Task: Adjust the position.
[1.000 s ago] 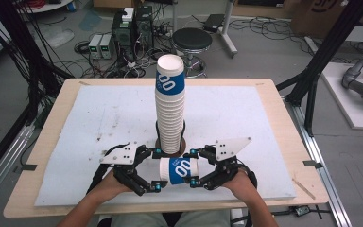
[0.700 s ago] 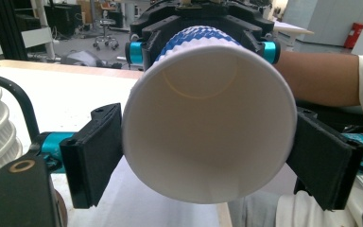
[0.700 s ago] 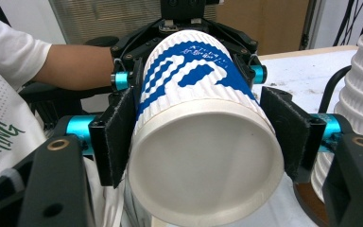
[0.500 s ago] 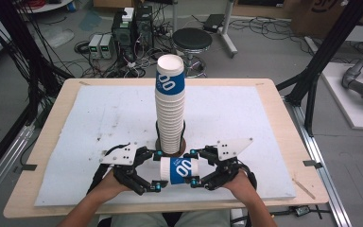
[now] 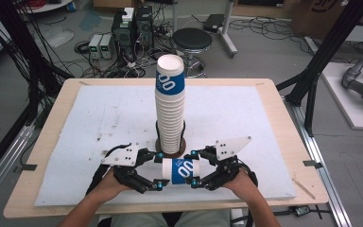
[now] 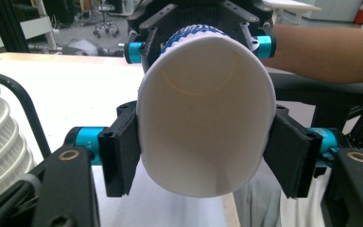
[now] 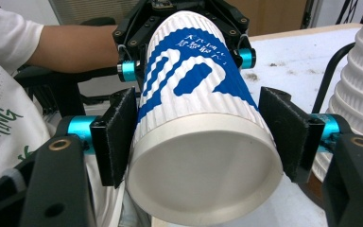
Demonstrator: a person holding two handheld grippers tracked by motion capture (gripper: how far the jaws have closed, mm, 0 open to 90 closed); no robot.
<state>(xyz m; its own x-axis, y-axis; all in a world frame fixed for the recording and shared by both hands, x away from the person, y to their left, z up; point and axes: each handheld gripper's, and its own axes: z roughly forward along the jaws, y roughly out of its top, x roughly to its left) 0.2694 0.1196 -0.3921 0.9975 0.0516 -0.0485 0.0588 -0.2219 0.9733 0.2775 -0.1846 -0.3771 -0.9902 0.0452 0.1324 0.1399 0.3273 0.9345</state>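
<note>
The ribbed paper cup [image 5: 180,170] is lying level between both grippers, just in front of the tall cup stack [image 5: 170,106], long axis running hand to hand. The left gripper [image 5: 159,171], jaws having just been closing, is squeezing the open rim oval; the right gripper [image 5: 194,168] is clamping the base end. Whether one cup or nested ones is hard telling.

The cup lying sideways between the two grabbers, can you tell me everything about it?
The cup is ribbed white paper with blue print, empty and lying level above the white mat, in front of the tall cup stack. The left gripper, whose jaws have just been closing, squeezes the open mouth into an oval. The right gripper clamps the closed bottom end.
</note>
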